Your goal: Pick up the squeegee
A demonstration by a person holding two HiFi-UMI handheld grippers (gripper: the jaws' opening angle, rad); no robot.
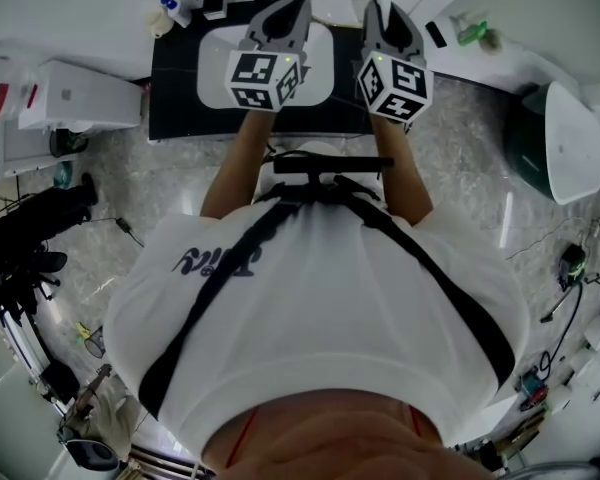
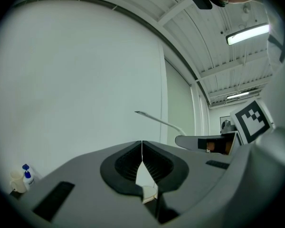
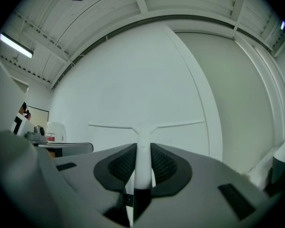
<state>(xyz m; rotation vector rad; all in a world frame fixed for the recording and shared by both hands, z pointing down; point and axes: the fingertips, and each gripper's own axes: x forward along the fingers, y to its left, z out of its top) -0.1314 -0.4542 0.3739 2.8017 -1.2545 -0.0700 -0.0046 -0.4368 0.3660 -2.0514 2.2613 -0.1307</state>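
The squeegee (image 3: 143,127) is white and T-shaped, its thin blade level across the pale wall ahead and its handle running back between the jaws. My right gripper (image 3: 142,151) is shut on that handle, held level in the air. In the left gripper view the squeegee blade (image 2: 154,119) shows as a thin slanted strip, with the right gripper (image 2: 211,144) beside it. My left gripper (image 2: 142,145) is shut with nothing in it, its tips touching. From the head view the left gripper (image 1: 296,6) and right gripper (image 1: 377,8) are side by side over the black table (image 1: 175,88).
A white mat (image 1: 215,68) lies on the black table. A small blue-capped bottle (image 1: 170,6) stands at the table's far left corner. A white box (image 1: 80,96) is to the left, a green item (image 1: 472,34) and a white rounded seat (image 1: 570,138) to the right.
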